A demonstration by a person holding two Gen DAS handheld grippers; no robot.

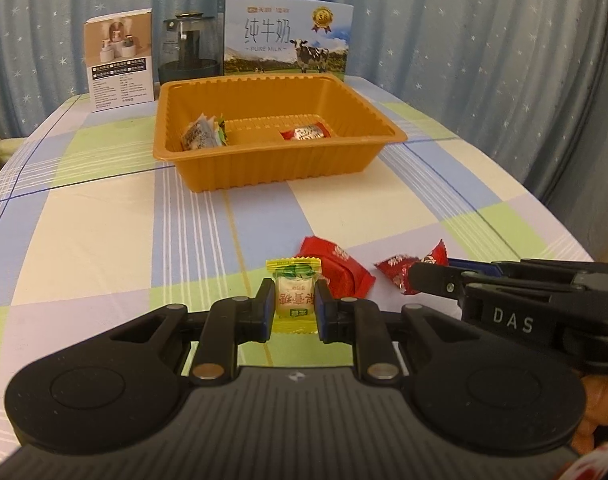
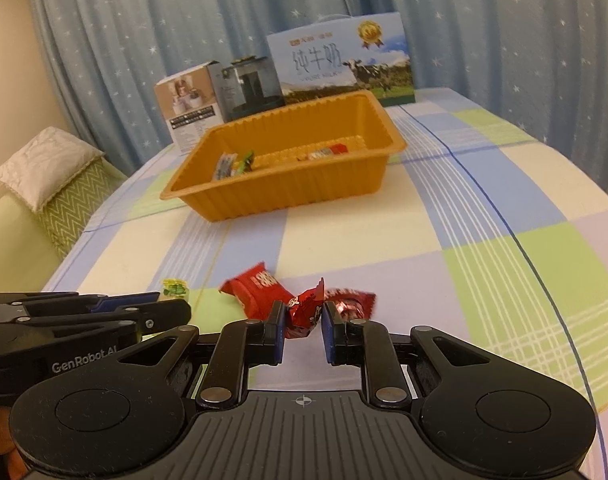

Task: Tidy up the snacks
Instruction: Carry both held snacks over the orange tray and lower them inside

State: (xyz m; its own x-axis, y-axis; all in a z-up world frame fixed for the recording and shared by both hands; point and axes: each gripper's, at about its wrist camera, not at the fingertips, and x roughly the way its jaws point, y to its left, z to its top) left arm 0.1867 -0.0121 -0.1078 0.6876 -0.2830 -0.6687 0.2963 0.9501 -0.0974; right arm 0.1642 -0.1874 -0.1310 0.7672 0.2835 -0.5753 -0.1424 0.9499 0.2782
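Observation:
My left gripper point(image 1: 295, 306) is shut on a yellow-and-green wrapped candy point(image 1: 295, 294) low over the checked tablecloth. My right gripper point(image 2: 303, 330) is shut on a red wrapped candy point(image 2: 304, 312); it shows from the side in the left wrist view point(image 1: 417, 280). A larger red snack packet point(image 1: 337, 270) lies between them on the cloth, also in the right wrist view point(image 2: 254, 286). The orange tray point(image 1: 264, 160) stands further back and holds pale and green-wrapped candies point(image 1: 204, 134) at its left and a red candy point(image 1: 307, 133) at its right.
Behind the tray stand a small product box point(image 1: 118, 60), a dark glass jar point(image 1: 188, 48) and a milk carton box point(image 1: 288, 38). A star-patterned curtain hangs behind. A green sofa with a cushion point(image 2: 44, 164) sits left of the table.

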